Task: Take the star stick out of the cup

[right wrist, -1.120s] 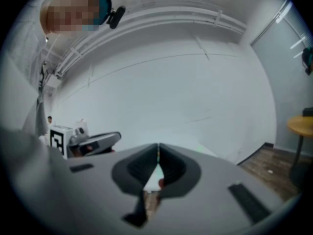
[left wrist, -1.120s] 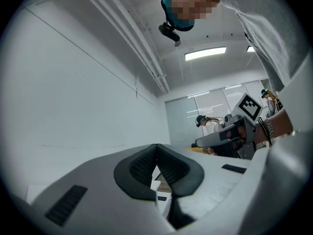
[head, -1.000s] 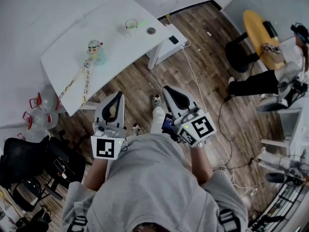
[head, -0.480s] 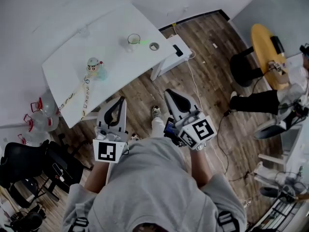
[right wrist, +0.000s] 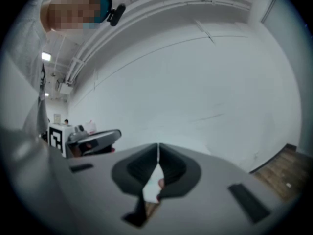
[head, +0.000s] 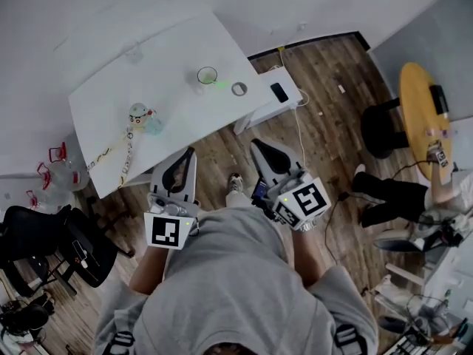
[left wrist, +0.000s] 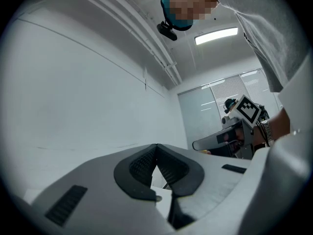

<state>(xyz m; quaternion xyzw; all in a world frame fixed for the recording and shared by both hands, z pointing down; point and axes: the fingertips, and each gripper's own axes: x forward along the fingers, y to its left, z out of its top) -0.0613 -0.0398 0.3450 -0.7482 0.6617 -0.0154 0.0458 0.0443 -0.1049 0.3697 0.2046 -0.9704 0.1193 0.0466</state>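
Note:
A clear glass cup [head: 207, 75] stands near the far edge of the white table [head: 170, 58], with a faint green thing [head: 222, 84] just right of it; the star stick is too small to make out. Both grippers are held low in front of my body, over the wooden floor and short of the table. The left gripper [head: 186, 152] is shut and holds nothing; its tips meet in the left gripper view [left wrist: 156, 146]. The right gripper [head: 256, 143] is likewise shut and holds nothing [right wrist: 158, 145].
On the table are a small round ring [head: 239, 89], a toy figure [head: 140, 115] and a patterned strap [head: 122, 150]. A phone [head: 279, 92] lies on a low white stand. A black chair [head: 37, 235] is at left; a seated person [head: 392, 198] and a yellow round table [head: 425, 102] are at right.
The table and cup have slid down and a little right in the head view, nearer to the grippers. Both grippers keep their place in the view and stay shut.

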